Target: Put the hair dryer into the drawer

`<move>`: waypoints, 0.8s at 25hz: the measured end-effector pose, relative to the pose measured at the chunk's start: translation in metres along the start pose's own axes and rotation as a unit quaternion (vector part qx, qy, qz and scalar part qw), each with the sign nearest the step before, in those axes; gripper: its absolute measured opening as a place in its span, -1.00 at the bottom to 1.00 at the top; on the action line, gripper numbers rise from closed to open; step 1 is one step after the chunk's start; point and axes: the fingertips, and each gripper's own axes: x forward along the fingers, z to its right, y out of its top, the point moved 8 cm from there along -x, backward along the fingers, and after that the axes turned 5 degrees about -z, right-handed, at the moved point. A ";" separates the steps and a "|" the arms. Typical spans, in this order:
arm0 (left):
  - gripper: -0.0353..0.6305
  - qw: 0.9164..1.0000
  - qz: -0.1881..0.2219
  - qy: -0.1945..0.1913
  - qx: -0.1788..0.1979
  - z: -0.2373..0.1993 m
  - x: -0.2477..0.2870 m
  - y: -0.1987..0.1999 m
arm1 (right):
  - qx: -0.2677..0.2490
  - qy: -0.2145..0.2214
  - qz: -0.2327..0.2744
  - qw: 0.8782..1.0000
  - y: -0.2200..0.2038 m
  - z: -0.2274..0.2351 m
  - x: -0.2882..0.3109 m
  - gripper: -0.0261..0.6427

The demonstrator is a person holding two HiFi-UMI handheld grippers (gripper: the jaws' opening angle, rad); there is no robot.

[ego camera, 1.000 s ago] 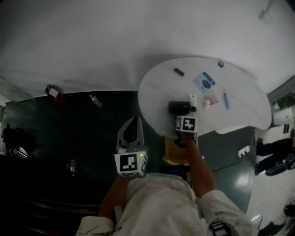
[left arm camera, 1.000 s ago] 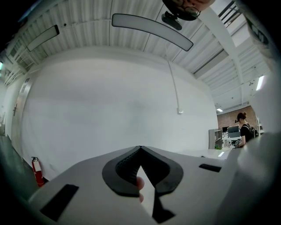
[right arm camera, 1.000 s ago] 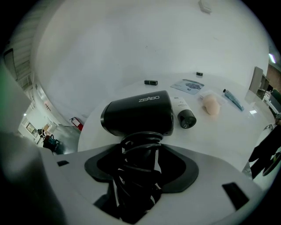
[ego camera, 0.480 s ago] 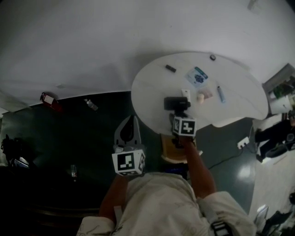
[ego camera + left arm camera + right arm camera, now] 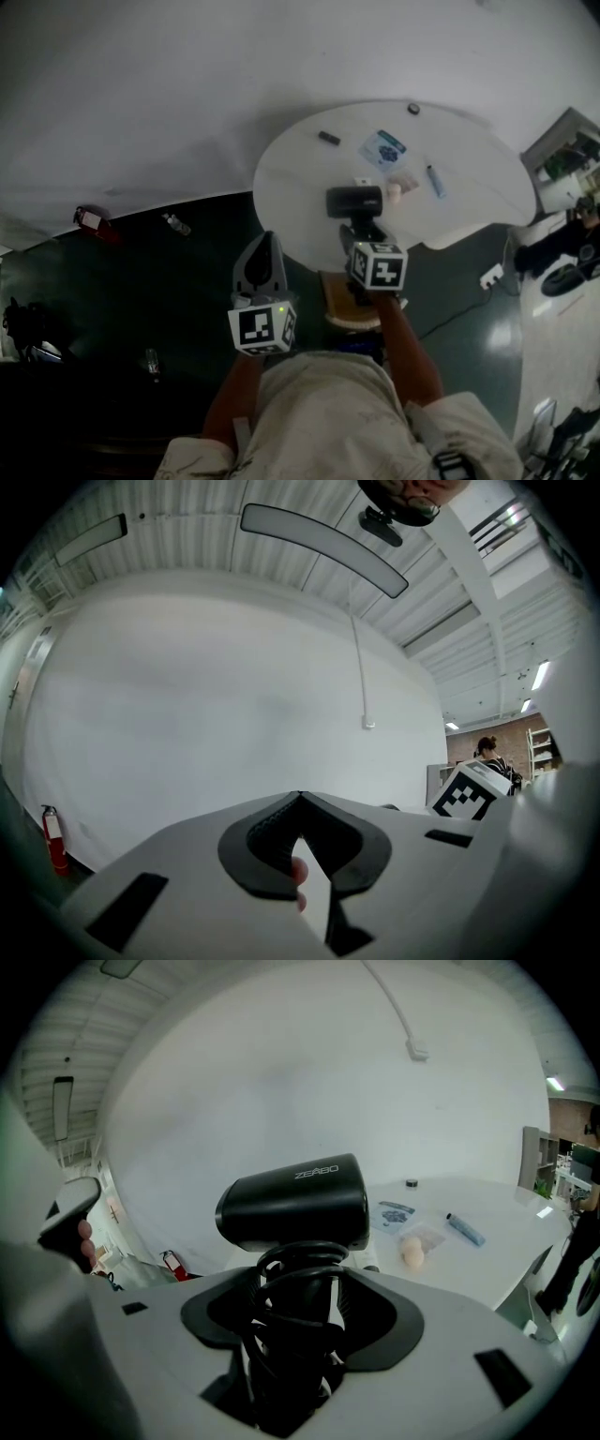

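The black hair dryer (image 5: 354, 200) hangs above the near edge of the round white table (image 5: 469, 220). My right gripper (image 5: 362, 234) is shut on its handle, which has the black cord wound round it. In the right gripper view the dryer's barrel (image 5: 295, 1202) lies crosswise above the jaws, and my right gripper (image 5: 295, 1330) clamps the corded handle. My left gripper (image 5: 265, 247) is held out over the dark floor, left of the table. Its jaws meet at the tips in the left gripper view (image 5: 300, 801), with nothing between them. A tan wooden box-like thing (image 5: 339, 302) sits under my right arm.
On the table lie a blue-printed packet (image 5: 382, 147), a blue tube (image 5: 434, 181), a pale round item in a clear bag (image 5: 403, 185), a white tube (image 5: 362, 182) and two small dark items. A red fire extinguisher (image 5: 87, 220) and a bottle (image 5: 174, 224) stand by the wall.
My right gripper has risen with the hair dryer, which now hangs above the table instead of lying on it. The left gripper has hardly shifted.
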 end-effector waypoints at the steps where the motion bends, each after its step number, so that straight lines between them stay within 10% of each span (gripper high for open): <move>1: -0.89 1.000 0.002 -0.004 -0.001 0.002 0.001 0.000 | 0.003 0.003 0.007 1.000 0.000 0.000 -0.005 -0.11; 20: -0.89 0.995 0.013 -0.101 -0.006 0.064 0.025 0.001 | -0.046 -0.049 0.272 0.960 -0.006 0.006 -0.138 -0.12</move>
